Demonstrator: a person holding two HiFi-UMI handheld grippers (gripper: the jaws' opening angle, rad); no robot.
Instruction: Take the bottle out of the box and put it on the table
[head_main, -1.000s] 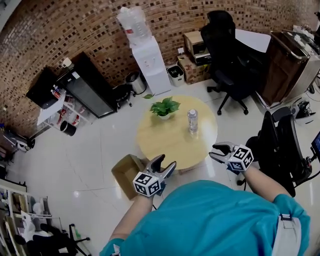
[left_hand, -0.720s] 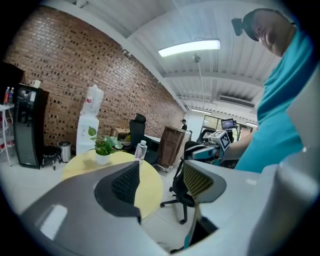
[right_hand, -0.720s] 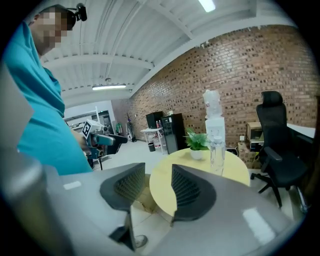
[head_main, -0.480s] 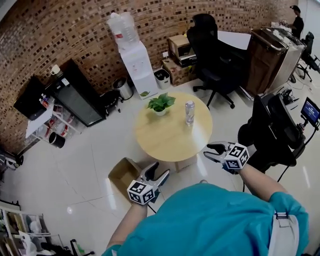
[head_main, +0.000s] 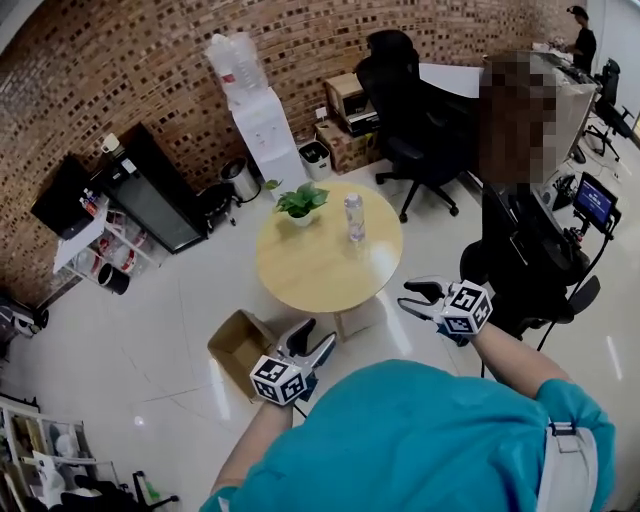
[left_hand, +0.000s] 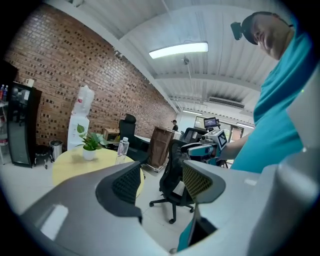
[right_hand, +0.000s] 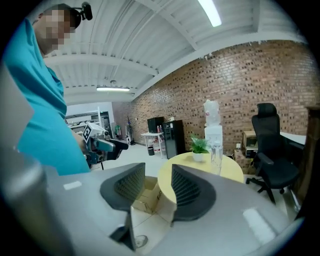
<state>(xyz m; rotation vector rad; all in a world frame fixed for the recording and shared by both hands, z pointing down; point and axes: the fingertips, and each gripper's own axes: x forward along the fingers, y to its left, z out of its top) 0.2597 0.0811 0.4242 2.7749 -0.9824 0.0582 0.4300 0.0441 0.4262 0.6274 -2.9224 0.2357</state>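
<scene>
Round table (head_main: 310, 268) farther off, bottle (head_main: 354, 217) upright on it — left hand-held gripper (head_main: 318, 334), right hand-held gripper (head_main: 409, 295) spread.

Bright light from ceiling lamp (left_hand: 178, 49); fisheye-warped edges.

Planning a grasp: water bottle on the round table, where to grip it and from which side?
Mid-body of the bottle, jaws level, probably from the table's bare near edge. It stands upright and slim; the potted plant stands to its left in the head view.
</scene>
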